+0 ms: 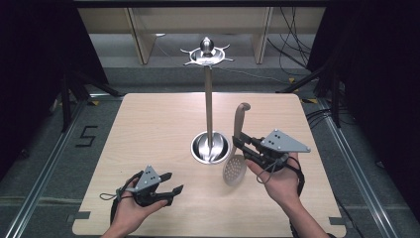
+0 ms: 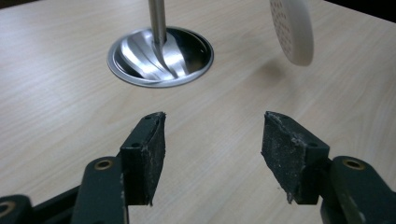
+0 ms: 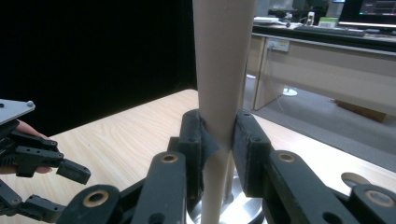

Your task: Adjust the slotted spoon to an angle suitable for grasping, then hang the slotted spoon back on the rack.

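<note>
Light wooden table [image 1: 148,129] fills the middle of the high view, dark floor on all sides. At frame centre stands a metal utensil stand [image 1: 208,99]: round polished base on the table just right of centre, thin pole rising to a hooked crown near the top edge. In the left gripper view the base sits upper left of centre, pole leaving the top of the frame. Right of the stand in the high view, a beige slotted skimmer [image 1: 236,148] is carried upright: handle pointing toward the top of the frame, perforated round head low, just beside the base on its right. Whether the head touches the table cannot be told; the left gripper view shows the head [image 2: 292,28] at upper right with a shadow on the wood below it. Right gripper [image 1: 241,144], lower right of centre in the high view, held in the person's hand, pinches the skimmer's handle; the right gripper view shows both black pads pressed against the beige shaft [image 3: 219,93] at frame centre. Left gripper [image 1: 174,182] sits lower left in the high view, over bare wood, well apart from stand and skimmer. Its jaws are spread wide, nothing between the pads [image 2: 152,154], touching nothing.
</note>
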Motion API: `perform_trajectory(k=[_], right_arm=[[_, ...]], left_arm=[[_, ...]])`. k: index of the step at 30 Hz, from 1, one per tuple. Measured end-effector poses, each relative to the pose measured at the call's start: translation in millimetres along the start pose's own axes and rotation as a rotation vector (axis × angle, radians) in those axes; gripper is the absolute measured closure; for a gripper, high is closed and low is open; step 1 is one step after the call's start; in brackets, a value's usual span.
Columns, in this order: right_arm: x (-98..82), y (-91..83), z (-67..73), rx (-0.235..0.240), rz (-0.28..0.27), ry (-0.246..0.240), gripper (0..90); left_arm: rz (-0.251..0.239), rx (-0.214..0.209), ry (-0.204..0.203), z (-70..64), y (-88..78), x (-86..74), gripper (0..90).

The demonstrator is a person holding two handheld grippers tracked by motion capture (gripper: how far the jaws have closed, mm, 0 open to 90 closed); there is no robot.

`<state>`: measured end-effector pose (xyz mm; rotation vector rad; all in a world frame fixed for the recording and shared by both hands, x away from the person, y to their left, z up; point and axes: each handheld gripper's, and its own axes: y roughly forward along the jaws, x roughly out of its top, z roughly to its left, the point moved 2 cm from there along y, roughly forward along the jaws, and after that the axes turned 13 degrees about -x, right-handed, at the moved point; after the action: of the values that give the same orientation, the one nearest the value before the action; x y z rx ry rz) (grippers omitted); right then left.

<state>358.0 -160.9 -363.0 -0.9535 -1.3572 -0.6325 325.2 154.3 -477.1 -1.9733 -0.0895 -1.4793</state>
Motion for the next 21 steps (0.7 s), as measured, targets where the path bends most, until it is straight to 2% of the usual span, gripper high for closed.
perform_trajectory(k=[1,3,5,7,8,9,10,11,13,15,16,17,18,19,20,21], right_arm=[[0.8,0.4,-0.4,-0.025,-0.020,-0.013,75.4],[1.7,-1.3,2.8,-0.026,-0.040,0.022,75.4],[3.9,-1.7,4.6,-0.024,-0.075,0.004,75.4],[5.5,-2.6,7.0,-0.033,-0.101,0.016,75.4],[6.7,-3.9,8.4,-0.051,-0.109,0.031,75.3],[9.5,-3.6,7.5,-0.063,-0.129,0.029,75.4],[10.7,-4.9,9.4,-0.066,-0.113,0.062,75.4],[13.1,-4.5,8.9,-0.069,-0.115,0.065,75.3],[17.2,-3.6,8.0,-0.075,-0.132,0.071,75.3],[20.3,-2.5,7.1,-0.087,-0.149,0.058,75.4],[22.6,-0.7,4.7,-0.090,-0.173,0.009,75.4],[21.8,-1.7,8.3,-0.084,-0.147,0.052,75.4],[21.9,-1.4,9.4,-0.080,-0.145,0.049,75.4],[22.2,-0.8,10.0,-0.079,-0.149,0.038,75.4],[22.7,-0.3,8.8,-0.091,-0.159,0.007,75.4],[22.2,0.7,10.7,-0.086,-0.154,0.015,75.4]], left_arm=[[-0.018,-0.001,-0.001,0.3,0.2,0.3,38.0],[-0.026,0.006,0.005,1.0,-0.9,0.2,37.8],[-0.030,0.012,0.022,2.8,-2.8,-0.2,37.7],[-0.038,0.023,0.020,3.4,-4.9,-1.3,37.7],[-0.038,0.026,0.009,3.0,-6.2,-2.4,37.7],[-0.042,0.025,0.015,3.6,-6.7,-2.7,37.7],[-0.041,0.036,0.001,2.5,-7.9,-3.4,37.7],[-0.043,0.032,0.020,3.8,-8.9,-3.3,37.7],[-0.052,0.046,0.003,2.6,-11.4,-3.5,37.7],[-0.058,0.066,0.014,2.3,-15.3,-3.0,37.7],[-0.067,0.063,0.006,1.9,-16.1,-2.9,37.7],[-0.070,0.065,0.017,2.5,-17.3,-2.1,37.7],[-0.084,0.066,0.002,1.9,-18.3,-0.8,37.5],[-0.094,0.071,0.003,1.9,-19.7,1.8,37.0],[-0.114,0.065,0.001,1.9,-20.1,4.9,36.3],[-0.133,0.068,0.004,2.2,-20.9,8.7,35.5]])
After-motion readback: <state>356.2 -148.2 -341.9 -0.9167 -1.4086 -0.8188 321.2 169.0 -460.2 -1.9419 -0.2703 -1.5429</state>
